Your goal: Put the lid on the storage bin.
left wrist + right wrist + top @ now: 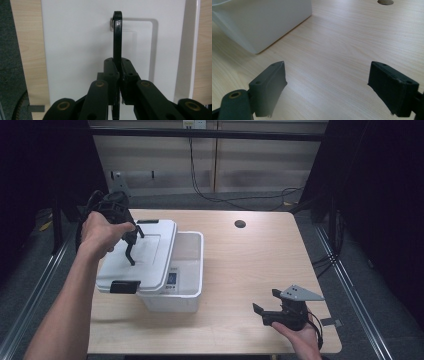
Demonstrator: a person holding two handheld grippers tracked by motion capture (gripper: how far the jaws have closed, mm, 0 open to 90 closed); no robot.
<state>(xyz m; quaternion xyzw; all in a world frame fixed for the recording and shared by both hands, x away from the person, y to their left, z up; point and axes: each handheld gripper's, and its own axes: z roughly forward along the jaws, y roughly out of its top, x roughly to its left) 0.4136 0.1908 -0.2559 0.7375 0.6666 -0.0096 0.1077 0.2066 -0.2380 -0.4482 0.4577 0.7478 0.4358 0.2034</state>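
A white plastic bin [192,270] stands on the left half of the wooden table [250,265]. Its white lid [155,255] sits shifted to the left, so the bin's right part is uncovered. My left gripper [132,240] is above the lid, shut on the thin black lid handle [131,255]. In the left gripper view the handle [117,37] rises upright from the lid [75,50] and is pinched in my left gripper [119,72]. My right gripper [265,300] rests open near the front right of the table, holding nothing [327,85].
Black latches sit at the lid's front [124,286] and back [147,221] ends. A round cable hole [240,224] marks the far middle of the table. Bare tabletop lies between the bin's corner [267,22] and my right gripper. Cables hang along the back wall.
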